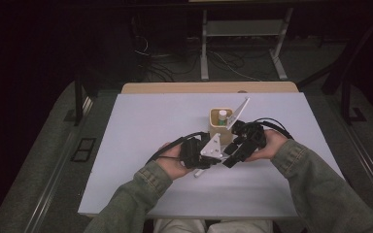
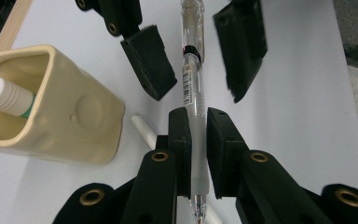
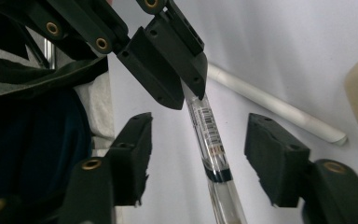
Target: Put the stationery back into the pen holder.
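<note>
pen (image 2: 192, 84) in left claw (image 2: 196, 140) clamped tight, barcode label (print unreadable), right claw (image 3: 198, 158) agape around it

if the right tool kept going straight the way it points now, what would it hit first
Probably the left tool, shut on the clear plastic pen that lies between the right tool's open jaws; depth is unclear.

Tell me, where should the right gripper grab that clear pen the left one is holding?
On the free clear barrel beyond the left gripper, near the black band of the pen. The right gripper already straddles it, jaws either side, so closing squarely across the thin round shaft looks best.
</note>
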Tool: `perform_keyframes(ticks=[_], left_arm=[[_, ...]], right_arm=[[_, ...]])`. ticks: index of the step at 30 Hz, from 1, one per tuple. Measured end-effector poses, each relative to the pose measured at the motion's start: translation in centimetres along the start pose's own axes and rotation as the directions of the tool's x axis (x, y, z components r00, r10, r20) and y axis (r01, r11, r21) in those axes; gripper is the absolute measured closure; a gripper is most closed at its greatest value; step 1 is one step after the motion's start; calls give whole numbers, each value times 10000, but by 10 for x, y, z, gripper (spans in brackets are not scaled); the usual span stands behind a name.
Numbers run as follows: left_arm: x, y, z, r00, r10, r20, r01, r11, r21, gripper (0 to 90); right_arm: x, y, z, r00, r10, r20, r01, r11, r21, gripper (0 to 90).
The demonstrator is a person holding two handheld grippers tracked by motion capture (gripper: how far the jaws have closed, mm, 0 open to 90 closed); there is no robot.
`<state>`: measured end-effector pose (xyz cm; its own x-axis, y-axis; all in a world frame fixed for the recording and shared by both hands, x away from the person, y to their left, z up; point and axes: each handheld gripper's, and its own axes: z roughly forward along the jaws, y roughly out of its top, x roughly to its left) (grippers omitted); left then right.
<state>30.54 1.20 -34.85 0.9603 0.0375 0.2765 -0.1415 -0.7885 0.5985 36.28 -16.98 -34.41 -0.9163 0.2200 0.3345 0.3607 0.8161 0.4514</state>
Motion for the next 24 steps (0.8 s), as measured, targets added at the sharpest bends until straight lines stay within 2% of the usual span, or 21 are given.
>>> perform_keyframes(ticks=[11,18,21,24], left_arm=[[-4,-2,3,9994,-312,143,314,9994,-133,794],[-4,-2,4,9996,-93,248,95,9999,-88,793],[-5,-2,5,9995,-122,277,124,9999,-81,793],[-5,-2,6,9997,18,253,-17,10000,-63,789]], right_arm=[[0,3,10,9993,-311,-225,321,9986,414,634],[-1,2,12,9992,-371,-167,380,9976,584,728],[-3,2,12,9988,-400,-280,417,9971,635,744],[-3,1,12,9983,-405,-420,433,9967,687,768]])
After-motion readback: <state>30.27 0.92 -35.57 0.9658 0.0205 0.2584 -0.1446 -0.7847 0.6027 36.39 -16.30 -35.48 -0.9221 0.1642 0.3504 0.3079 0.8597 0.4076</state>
